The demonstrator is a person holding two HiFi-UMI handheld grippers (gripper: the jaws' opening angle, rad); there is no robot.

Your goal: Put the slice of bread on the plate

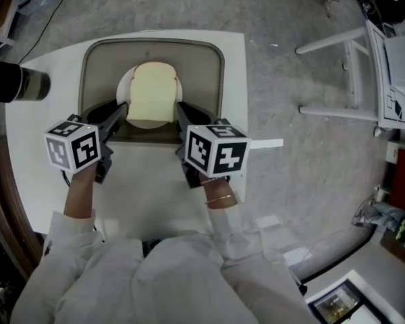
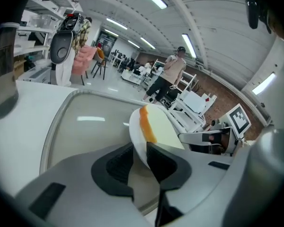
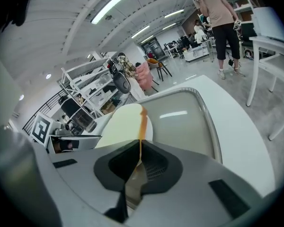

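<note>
While your left tool (image 1: 120,113) is clamping the left rim of the plate (image 1: 123,86) to steady it in the tray (image 1: 88,66) on the worktop (image 1: 40,154), your right tool (image 1: 179,111) is pinching the right crust of the slice of bread (image 1: 152,90), apparently settling it flat across the plate.

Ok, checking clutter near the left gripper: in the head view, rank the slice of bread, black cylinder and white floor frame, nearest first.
1. The slice of bread, on the plate, right at the tips of the left gripper.
2. The black cylinder, out to the left.
3. The white frame, on the floor, far right.
</note>
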